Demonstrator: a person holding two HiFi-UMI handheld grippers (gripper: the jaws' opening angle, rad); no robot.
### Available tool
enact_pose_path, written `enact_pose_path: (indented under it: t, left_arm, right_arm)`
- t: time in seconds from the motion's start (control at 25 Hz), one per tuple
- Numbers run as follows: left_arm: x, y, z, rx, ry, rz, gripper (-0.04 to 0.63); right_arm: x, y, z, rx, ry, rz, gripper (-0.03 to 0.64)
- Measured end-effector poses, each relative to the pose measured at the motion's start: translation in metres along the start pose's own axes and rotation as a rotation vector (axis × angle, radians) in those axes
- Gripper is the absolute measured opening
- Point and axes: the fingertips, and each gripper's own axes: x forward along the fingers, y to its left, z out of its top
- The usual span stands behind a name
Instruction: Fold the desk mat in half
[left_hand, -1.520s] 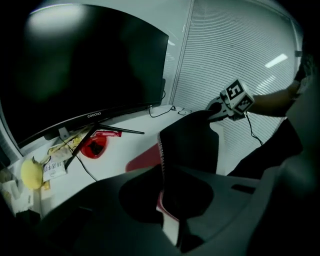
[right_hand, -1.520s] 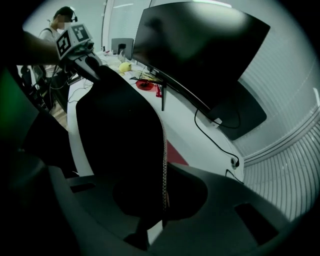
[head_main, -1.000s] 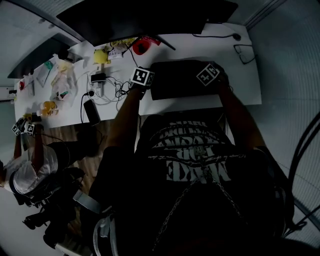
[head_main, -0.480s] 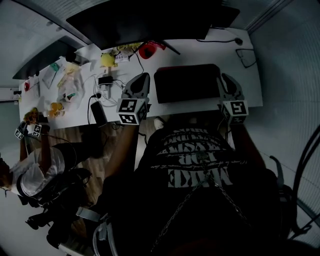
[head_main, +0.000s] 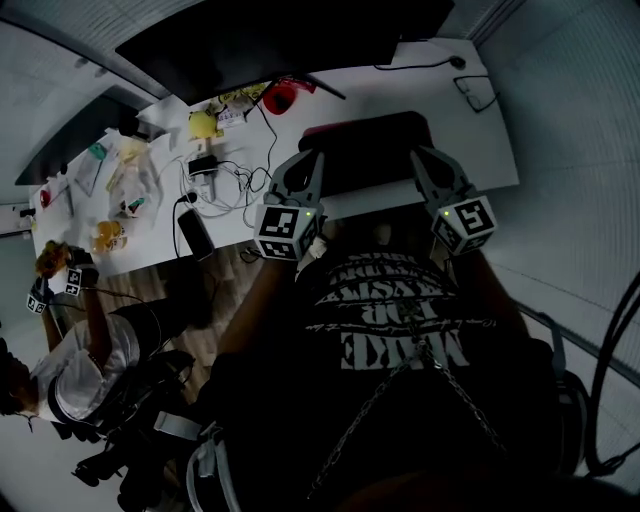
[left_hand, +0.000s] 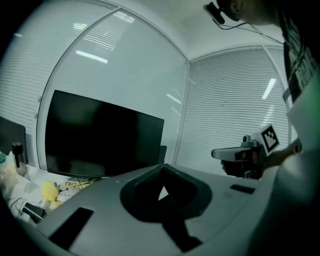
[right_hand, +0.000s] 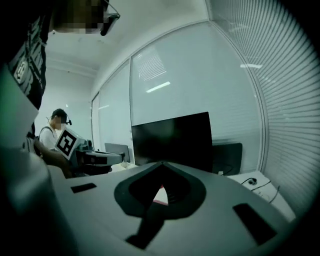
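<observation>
The dark desk mat (head_main: 365, 150) lies flat on the white desk (head_main: 490, 150), in front of the monitor. Both grippers hang in the air above the mat's near edge, pointing roughly level toward the monitor. My left gripper (head_main: 310, 162) is over the mat's near left corner and my right gripper (head_main: 420, 156) over its near right corner. In the left gripper view the jaws meet at the tip (left_hand: 162, 167), with nothing between them; the same holds for the right (right_hand: 161, 164). Both pairs of jaws have just been closing. Neither gripper touches the mat.
A large black monitor (head_main: 280, 40) stands at the desk's back. Left of the mat lie cables (head_main: 225, 175), a yellow toy (head_main: 203, 122), a red object (head_main: 283, 95) and a phone (head_main: 193, 232). Glasses (head_main: 475, 92) lie at the far right. Another person (head_main: 60, 350) sits at lower left.
Both grippers have lifted off the mat's near corners, risen, drawn back toward me and turned from pointing down to nearly level. Their jaws have shut. The mat stays flat on the desk.
</observation>
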Motion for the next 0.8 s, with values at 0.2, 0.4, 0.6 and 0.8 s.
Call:
enact_pose_path:
  t: [0.2,0.4,0.6,0.8]
  left_arm:
    - [-0.005,-0.007,0.007,0.039,-0.012,-0.071,0.008]
    - [-0.020,0.005,0.010,0.043,-0.019,-0.111,0.007]
    - [-0.032,0.025,0.009,0.035,-0.004,-0.116,0.007]
    - [-0.039,0.037,0.007,0.024,0.000,-0.117,0.007]
  right_arm:
    - [-0.004,0.020,0.003,-0.094,0.010,-0.036,0.000]
    - [0.000,0.039,0.006,-0.052,-0.005,-0.078,0.000]
    - [0.005,0.056,0.007,-0.065,0.002,-0.111,0.000]
    - [0.012,0.075,0.004,-0.070,0.014,-0.103,0.000]
